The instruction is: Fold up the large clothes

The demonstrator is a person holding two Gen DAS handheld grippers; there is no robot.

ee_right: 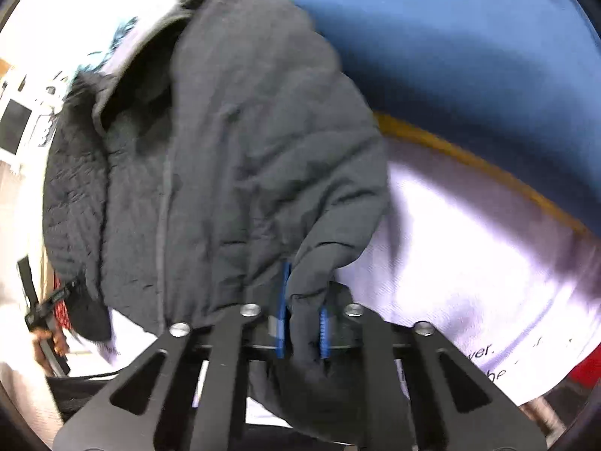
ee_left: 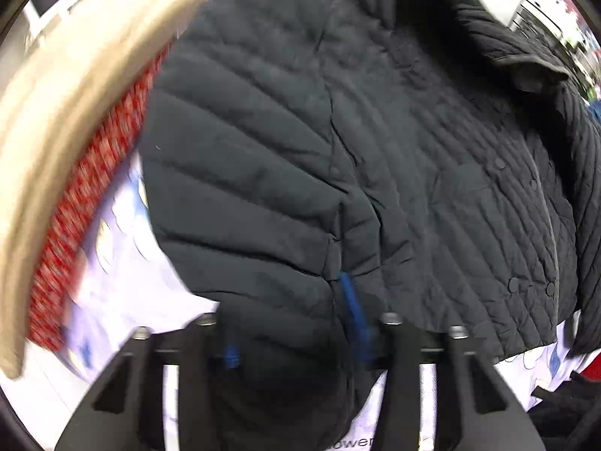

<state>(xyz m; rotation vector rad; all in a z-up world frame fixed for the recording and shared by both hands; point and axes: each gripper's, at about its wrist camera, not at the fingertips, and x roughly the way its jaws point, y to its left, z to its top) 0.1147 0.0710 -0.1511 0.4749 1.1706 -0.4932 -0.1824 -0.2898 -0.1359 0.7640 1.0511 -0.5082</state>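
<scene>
The dark quilted jacket (ee_left: 338,143) fills mid-frame, its long axis running from its collar at upper right to its hem at the bottom. Left gripper (ee_left: 293,342) and right gripper (ee_right: 302,332) each pinch a hem fold. The white cloth (ee_right: 469,263) beneath shows partial print, "ower" and "wer."

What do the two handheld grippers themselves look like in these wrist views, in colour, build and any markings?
Both look alike. The left gripper and the right gripper have matte black angular frames with triangular cut-outs and silver bolt heads along the top. Each carries two narrow blue ribbed finger pads. No cables or lettering show on them. Beside the right gripper's view, a pale sleeve is visible.
</scene>
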